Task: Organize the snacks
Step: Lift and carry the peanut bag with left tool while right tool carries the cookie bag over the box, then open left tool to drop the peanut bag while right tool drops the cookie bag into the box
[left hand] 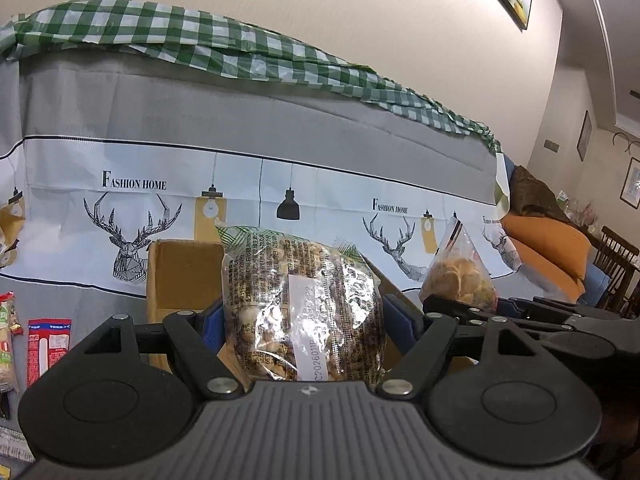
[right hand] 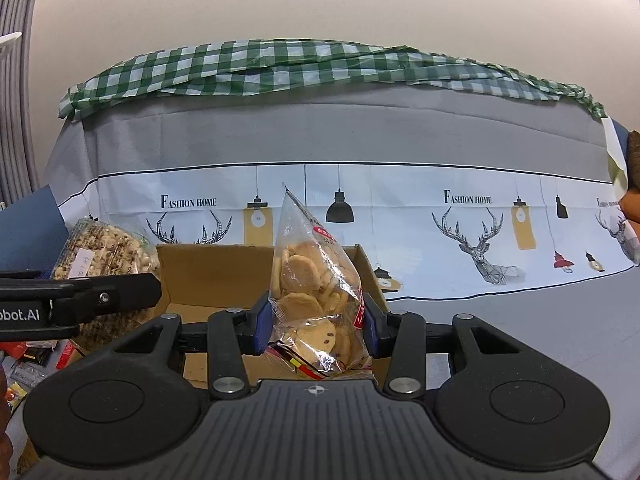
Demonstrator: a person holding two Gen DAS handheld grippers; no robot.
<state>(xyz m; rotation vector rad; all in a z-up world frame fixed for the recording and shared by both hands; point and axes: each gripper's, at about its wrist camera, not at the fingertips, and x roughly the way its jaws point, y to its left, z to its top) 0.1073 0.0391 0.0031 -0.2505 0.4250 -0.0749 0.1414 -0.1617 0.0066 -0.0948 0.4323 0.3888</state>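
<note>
Both packs hang over the cardboard box (right hand: 224, 272), the left tongs (left hand: 302, 316) clamped on the nut bag (left hand: 304, 308), the right tongs (right hand: 316, 320) on the cookie bag (right hand: 312, 280); next, probably lower and release inside.

The nut bag (left hand: 304, 312), clear with dense black print and a white label, stands upright in front of the box (left hand: 184, 276). The cookie bag (right hand: 316, 300), clear with red markings and round biscuits inside, stands upright over the open cardboard box.
</note>
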